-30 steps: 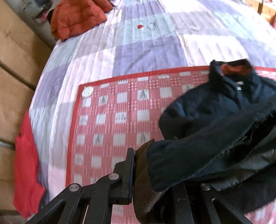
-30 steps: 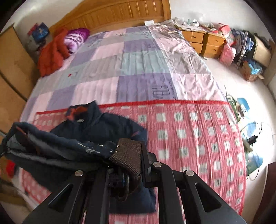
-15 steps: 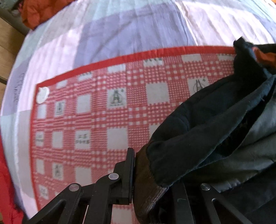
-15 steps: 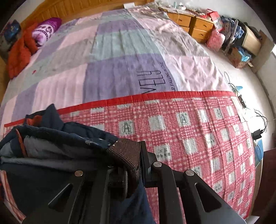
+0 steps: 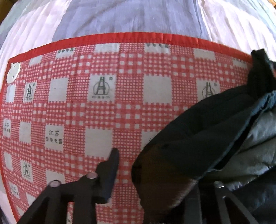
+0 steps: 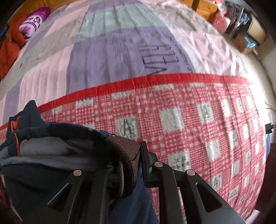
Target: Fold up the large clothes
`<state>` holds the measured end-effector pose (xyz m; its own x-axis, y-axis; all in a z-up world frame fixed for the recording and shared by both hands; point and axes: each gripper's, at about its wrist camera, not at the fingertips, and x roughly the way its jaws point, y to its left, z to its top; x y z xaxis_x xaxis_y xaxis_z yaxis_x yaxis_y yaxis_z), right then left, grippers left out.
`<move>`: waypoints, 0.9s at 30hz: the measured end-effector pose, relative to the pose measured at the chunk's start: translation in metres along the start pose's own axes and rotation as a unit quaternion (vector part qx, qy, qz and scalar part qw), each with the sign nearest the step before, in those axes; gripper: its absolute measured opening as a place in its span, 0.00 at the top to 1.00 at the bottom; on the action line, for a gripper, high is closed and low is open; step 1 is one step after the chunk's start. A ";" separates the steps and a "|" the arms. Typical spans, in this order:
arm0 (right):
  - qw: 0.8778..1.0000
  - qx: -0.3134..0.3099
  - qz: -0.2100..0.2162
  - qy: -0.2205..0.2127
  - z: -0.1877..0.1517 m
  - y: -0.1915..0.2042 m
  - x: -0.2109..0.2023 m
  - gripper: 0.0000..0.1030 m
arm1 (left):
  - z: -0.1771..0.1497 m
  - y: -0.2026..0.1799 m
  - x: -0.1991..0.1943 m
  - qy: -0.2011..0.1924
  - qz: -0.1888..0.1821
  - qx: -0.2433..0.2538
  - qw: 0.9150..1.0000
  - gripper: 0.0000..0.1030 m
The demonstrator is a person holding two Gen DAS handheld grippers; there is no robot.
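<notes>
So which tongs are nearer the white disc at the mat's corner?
Left. Left tongs, opening around a jacket cuff, see the white disc up-left across the mat. Right tongs, opening with the other cuff between them, lie past the jacket; no disc in their view.

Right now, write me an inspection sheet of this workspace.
Surface: red checked mat over a patchwork quilt on the bed.
Job's things: dark navy jacket with a brown cuff, bunched on the mat.
Clutter: orange garment and purple pillow at the bed's far end.
Tongs: left tongs opening, with a gap between the visible finger and the cuff; right tongs easing open, cuff between them.
Cables: one on the floor.
Surroundings: wooden nightstand, boxes.
</notes>
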<state>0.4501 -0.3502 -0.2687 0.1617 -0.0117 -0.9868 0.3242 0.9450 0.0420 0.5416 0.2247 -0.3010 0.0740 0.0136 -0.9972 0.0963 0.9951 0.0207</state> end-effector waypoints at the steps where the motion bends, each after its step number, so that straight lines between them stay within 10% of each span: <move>1: 1.000 -0.008 -0.004 0.006 0.002 0.000 0.000 0.73 | 0.000 0.004 -0.002 0.008 -0.006 0.003 1.000 0.46; 6: 1.000 -0.023 0.021 0.002 0.011 -0.022 -0.029 0.17 | 0.004 0.032 -0.038 -0.004 -0.018 0.018 1.000 0.05; 10: 0.996 -0.045 0.068 -0.019 0.010 -0.030 -0.062 0.16 | 0.007 0.038 -0.067 -0.021 -0.065 0.015 0.998 0.02; 14: 0.990 0.034 0.129 0.043 0.026 -0.048 -0.055 0.15 | 0.024 0.051 -0.079 0.000 -0.189 -0.052 0.981 0.01; 17: 0.995 0.003 0.052 0.081 0.026 -0.027 -0.050 0.15 | 0.031 0.035 -0.100 -0.021 -0.133 -0.025 0.991 0.01; 21: 0.981 -0.185 -0.052 0.004 0.012 0.028 -0.086 0.15 | 0.016 0.022 -0.133 -0.099 -0.094 -0.003 0.991 0.01; 25: 0.981 -0.133 0.091 -0.104 0.006 0.012 -0.148 0.12 | -0.032 -0.008 -0.152 -0.164 -0.104 0.035 0.980 0.01; 27: 0.987 -0.082 0.022 -0.134 0.009 -0.003 -0.161 0.10 | -0.058 -0.032 -0.152 -0.180 -0.098 0.062 0.977 0.01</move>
<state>0.4311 -0.3536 -0.1084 0.4205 -0.0341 -0.9066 0.1588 0.9866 0.0366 0.4699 0.1967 -0.1542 0.3843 -0.2337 -0.8932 0.2619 0.9553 -0.1372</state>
